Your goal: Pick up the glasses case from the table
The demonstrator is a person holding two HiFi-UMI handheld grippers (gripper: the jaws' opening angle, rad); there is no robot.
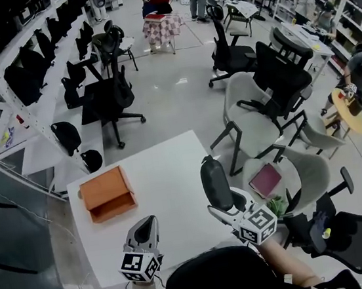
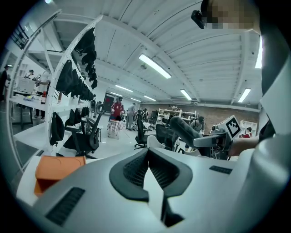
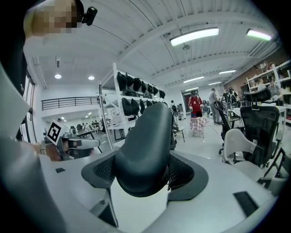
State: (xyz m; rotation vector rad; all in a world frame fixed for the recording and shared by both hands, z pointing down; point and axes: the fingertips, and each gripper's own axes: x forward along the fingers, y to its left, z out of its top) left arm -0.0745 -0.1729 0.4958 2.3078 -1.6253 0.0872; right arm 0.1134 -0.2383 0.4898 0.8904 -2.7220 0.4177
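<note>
The glasses case [image 1: 215,181] is a dark, smooth, oblong shell. My right gripper [image 1: 224,202] is shut on its near end, and the case sticks up and away from me over the white table's [image 1: 168,195] right edge. In the right gripper view the case [image 3: 145,145] fills the gap between the dark ribbed pads [image 3: 184,175]. The left gripper view shows the case [image 2: 183,128] held in the air at the right. My left gripper [image 1: 144,230] rests near the table's front edge, jaws together with nothing between them.
An orange open box [image 1: 108,194] lies on the table's left part, also in the left gripper view as the box [image 2: 54,170]. Grey and black office chairs [image 1: 257,120] crowd the floor right of the table. A rack of black bags [image 1: 26,75] stands at left.
</note>
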